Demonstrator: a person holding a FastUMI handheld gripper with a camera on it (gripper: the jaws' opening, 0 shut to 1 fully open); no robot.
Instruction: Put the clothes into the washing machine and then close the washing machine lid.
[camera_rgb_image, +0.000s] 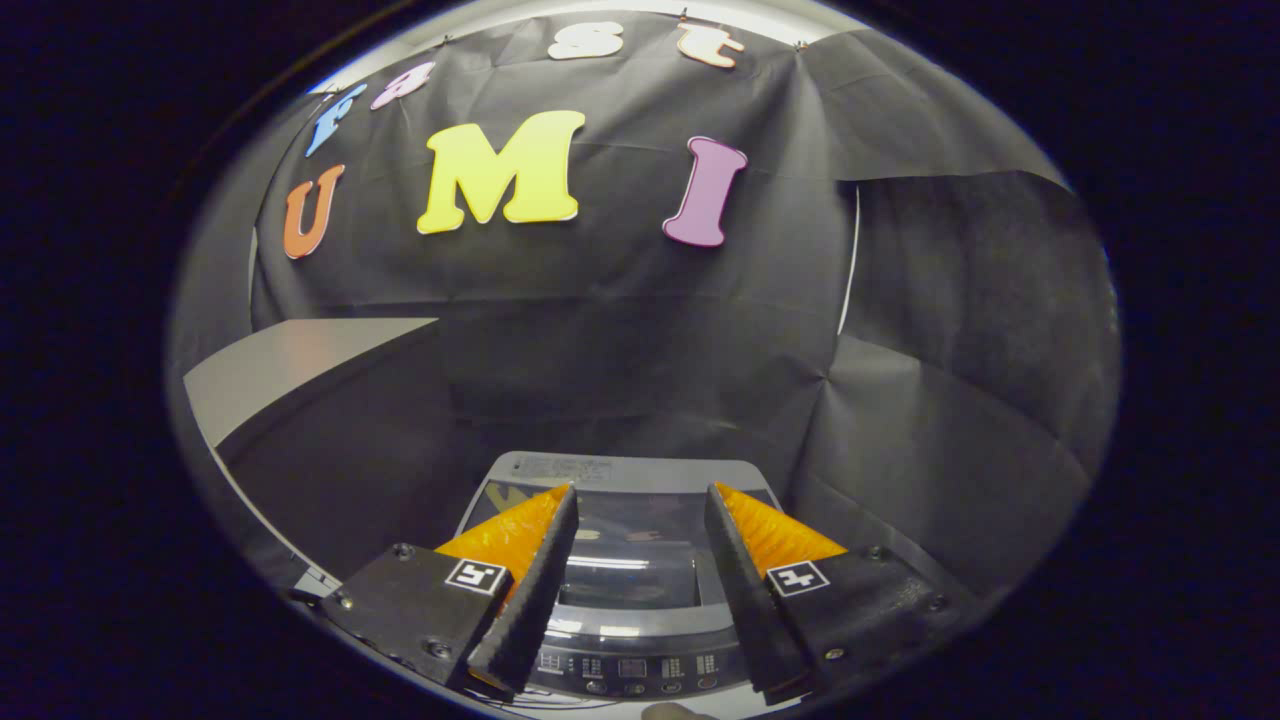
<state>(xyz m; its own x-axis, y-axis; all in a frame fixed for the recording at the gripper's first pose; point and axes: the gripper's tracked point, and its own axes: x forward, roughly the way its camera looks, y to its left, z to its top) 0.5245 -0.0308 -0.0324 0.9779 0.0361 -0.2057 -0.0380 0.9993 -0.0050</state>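
Two fingers of the gripper (640, 500) stand wide apart, holding nothing. Between and below them sits the washing machine (630, 600), its control panel (630, 665) nearest and its glass lid (625, 575) seemingly down at twelve o'clock. No clothes visible; judging so, seek them before descending.

washing machine (640, 585) | grey top-loader | glass lid (632, 560) closed, beneath the jaws

No legible writing on the washing machine (630, 560)

Its control panel (632, 668) and the rear-edge label (560, 466) carry markings too small to read; each finger (520, 560) bears a square coded tag (476, 576).
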